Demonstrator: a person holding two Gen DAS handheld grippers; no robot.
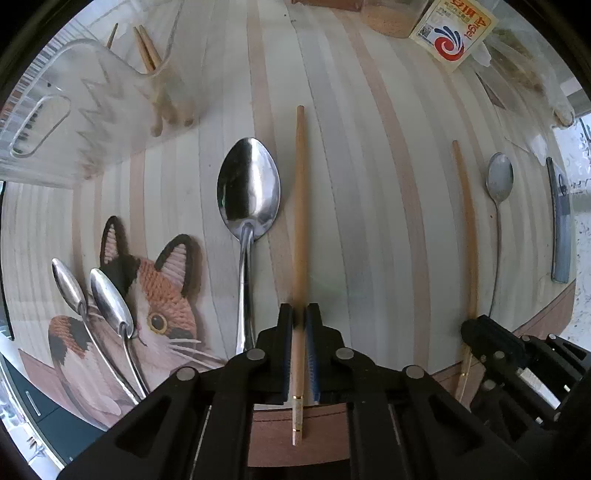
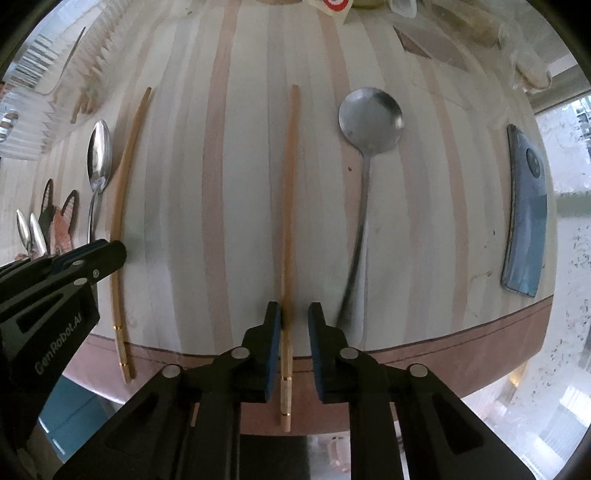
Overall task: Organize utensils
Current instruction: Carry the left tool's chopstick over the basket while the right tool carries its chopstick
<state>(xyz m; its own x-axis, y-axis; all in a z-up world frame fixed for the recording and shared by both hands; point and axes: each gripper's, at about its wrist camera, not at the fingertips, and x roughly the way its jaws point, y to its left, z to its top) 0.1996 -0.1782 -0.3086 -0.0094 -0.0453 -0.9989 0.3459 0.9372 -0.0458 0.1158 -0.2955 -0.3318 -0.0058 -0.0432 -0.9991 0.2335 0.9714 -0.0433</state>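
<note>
A striped wooden surface (image 1: 369,221) carries a cat-shaped mat (image 1: 155,295) at the near left and a dark phone (image 2: 526,221) lying flat near the right edge. At the far edge stand a jar (image 1: 391,18) of brown grains and a yellow packet (image 1: 456,33) with a red swirl logo.

Left wrist view: clear container (image 1: 74,110) cut off by left edge; chopsticks inside (image 1: 147,55) blurred through its wall. Yeast packet (image 1: 452,31) and jar (image 1: 391,16) cropped at top. Two small spoons (image 1: 107,299) lose handle ends behind left gripper (image 1: 299,354) body. Right wrist view: round spoon (image 2: 370,120) handle blurred near right gripper (image 2: 295,354), its end hidden behind finger. Cat mat (image 2: 61,225) mostly hidden.
</note>
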